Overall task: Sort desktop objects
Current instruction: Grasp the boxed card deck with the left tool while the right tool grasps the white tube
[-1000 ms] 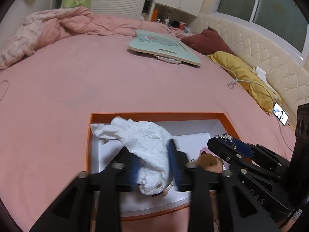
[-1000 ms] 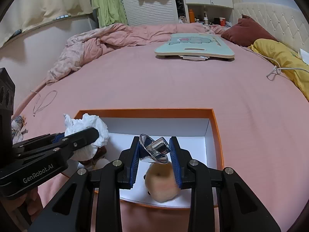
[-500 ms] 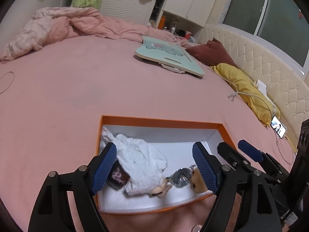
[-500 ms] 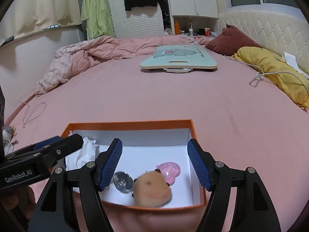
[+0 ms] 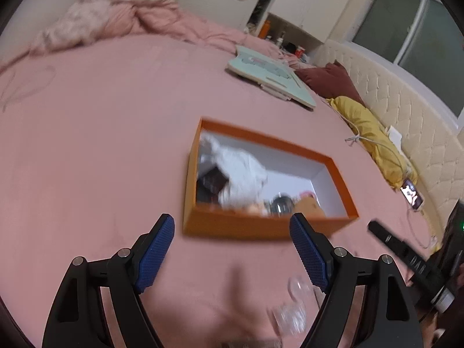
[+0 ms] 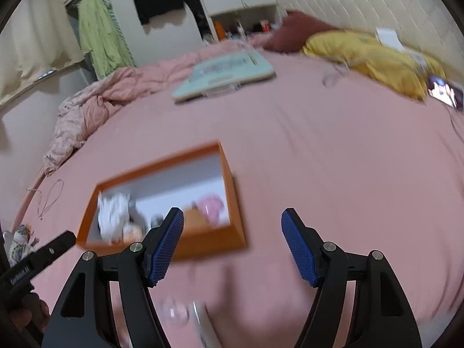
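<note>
An orange box [image 5: 262, 138] with a white inside lies on the pink bed. It holds a crumpled white wad [image 5: 237, 168], a dark item [image 5: 211, 185], a shiny round piece [image 5: 279, 204], a brown plush [image 5: 310, 206] and a pink item [image 6: 210, 206]. My left gripper [image 5: 232, 230] is open and empty, just short of the box's near wall. My right gripper [image 6: 233, 220] is open and empty too, by the box's [image 6: 162, 159] near right corner. Something clear and blurred [image 5: 293, 310] lies on the sheet under the fingers.
A teal lap board [image 5: 269, 72] lies far back on the bed. A maroon pillow [image 5: 333, 82], a yellow pillow [image 5: 368, 127], a white cable [image 5: 356, 139] and a lit phone [image 5: 411, 194] line the padded headboard at the right. A rumpled pink duvet [image 5: 116, 14] lies at the back left.
Both grippers opened over the box, letting go of the white wad and the shiny piece, then drew back. The box now lies ahead of the fingertips.
</note>
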{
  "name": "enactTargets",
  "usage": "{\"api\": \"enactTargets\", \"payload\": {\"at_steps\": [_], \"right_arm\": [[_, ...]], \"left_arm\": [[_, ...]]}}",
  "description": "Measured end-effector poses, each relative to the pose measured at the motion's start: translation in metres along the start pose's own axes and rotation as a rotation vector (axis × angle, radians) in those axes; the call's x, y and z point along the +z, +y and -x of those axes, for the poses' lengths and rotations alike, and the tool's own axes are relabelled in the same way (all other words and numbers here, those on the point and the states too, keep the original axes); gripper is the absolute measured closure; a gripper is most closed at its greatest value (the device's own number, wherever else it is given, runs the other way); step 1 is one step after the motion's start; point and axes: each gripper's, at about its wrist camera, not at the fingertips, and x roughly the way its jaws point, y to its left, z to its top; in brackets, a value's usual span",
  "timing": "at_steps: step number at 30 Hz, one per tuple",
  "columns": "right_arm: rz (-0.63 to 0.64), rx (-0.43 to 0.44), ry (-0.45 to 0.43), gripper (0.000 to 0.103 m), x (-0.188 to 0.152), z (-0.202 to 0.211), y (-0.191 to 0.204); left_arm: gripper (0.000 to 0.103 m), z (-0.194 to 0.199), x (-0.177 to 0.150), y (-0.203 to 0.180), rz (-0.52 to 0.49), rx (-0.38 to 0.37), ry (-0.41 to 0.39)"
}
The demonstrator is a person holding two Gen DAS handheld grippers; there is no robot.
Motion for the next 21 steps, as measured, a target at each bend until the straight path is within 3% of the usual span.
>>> {"api": "enactTargets", "payload": {"at_steps": [7,11,16,18,20,21], "right_arm": [[0.086,0.049,0.102,0.032,-0.057,0.020,0.018],[0.206,0.008,0.115,0.032,-0.081,0.019,0.035],[0.249,-0.054,0.118,0.032,-0.085,0.009,0.035],[0.255,-0.077,0.166,0.033,-0.088,-0.004,0.033],[0.261,-0.104,0.240,0.057,-0.093,-0.017,0.031],[0.266,-0.109,0.246,0.063,-0.093,-0.018,0.031]], "left_arm": [[0.022,0.008,-0.042,-0.018,-0.012,0.000,0.084],[0.022,0.016,-0.066,-0.031,-0.041,0.033,0.102],[0.022,0.018,-0.093,-0.041,-0.061,0.092,0.137],[0.022,0.015,-0.103,-0.042,-0.066,0.134,0.161],[0.022,0.009,-0.107,-0.041,-0.088,0.187,0.175],[0.022,0.007,-0.107,-0.041,-0.097,0.198,0.181]]}}
